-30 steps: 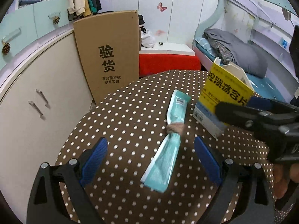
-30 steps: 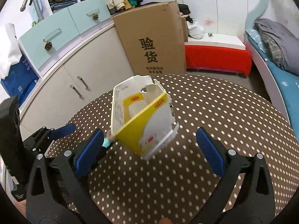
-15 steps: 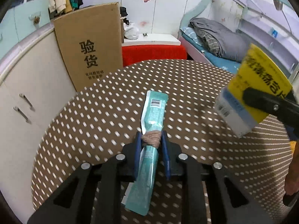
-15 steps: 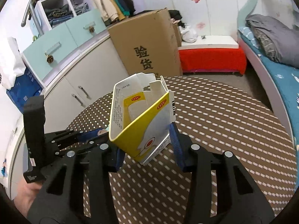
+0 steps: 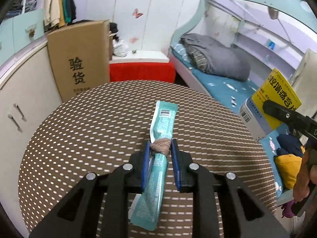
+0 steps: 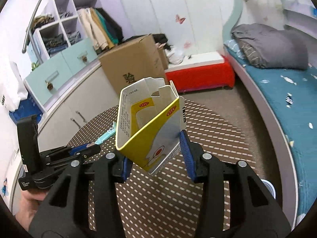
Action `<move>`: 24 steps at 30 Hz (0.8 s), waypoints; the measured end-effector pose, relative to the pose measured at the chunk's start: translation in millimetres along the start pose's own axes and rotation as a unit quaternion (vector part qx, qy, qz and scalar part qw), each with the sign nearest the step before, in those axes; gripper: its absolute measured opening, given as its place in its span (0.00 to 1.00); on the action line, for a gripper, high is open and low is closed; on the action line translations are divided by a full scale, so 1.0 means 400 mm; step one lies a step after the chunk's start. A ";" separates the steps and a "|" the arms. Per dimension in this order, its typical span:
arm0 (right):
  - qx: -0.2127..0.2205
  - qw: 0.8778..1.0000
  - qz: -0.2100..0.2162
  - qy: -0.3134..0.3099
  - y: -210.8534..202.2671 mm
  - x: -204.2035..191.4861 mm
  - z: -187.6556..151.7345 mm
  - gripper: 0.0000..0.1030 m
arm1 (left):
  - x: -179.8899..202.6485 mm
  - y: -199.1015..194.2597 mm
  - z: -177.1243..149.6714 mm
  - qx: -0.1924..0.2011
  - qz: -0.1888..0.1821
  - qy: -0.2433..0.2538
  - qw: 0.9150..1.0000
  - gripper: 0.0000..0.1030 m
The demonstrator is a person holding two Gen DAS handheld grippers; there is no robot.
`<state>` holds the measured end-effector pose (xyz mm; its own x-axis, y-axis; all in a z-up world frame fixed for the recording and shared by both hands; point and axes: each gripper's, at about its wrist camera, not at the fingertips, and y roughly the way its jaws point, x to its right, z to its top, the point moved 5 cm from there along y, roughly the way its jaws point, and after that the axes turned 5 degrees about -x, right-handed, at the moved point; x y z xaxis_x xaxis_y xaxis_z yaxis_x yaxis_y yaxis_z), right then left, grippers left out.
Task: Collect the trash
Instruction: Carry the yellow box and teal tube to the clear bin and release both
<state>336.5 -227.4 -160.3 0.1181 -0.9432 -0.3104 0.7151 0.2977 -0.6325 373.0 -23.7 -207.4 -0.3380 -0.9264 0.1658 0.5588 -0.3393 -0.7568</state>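
My right gripper [image 6: 156, 154] is clenched on an open yellow box [image 6: 150, 127], held above the surface; it looks empty inside. My left gripper [image 5: 160, 158] grasps a teal packet [image 5: 158, 158] at its string-wrapped middle, over the near edge of the dotted surface [image 5: 79, 130]. Beyond stand a cardboard carton [image 5: 79, 63], a red bench [image 5: 141, 72] and a bed [image 5: 218, 83]. The packet's print is unreadable.

Even indoor light, soft shadows; strong fisheye bending, dark corners; dotted table [image 5: 83, 130] streaked by motion blur.
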 end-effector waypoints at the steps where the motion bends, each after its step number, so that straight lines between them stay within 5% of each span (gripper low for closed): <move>1: 0.004 1.000 -0.002 0.002 -0.014 0.010 -0.001 0.41 | 0.024 -0.007 0.000 0.003 -0.002 0.005 1.000 0.20; 24: 0.091 0.987 -0.075 0.105 -0.350 0.401 -0.050 0.42 | 0.508 -0.048 0.088 0.044 -0.088 0.097 0.990 0.20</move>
<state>241.6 -417.4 -135.7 -0.1299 -0.9178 -0.3753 0.8285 0.1075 -0.5496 320.0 -211.0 -137.0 -0.5693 -0.8066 0.1591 0.5403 -0.5130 -0.6670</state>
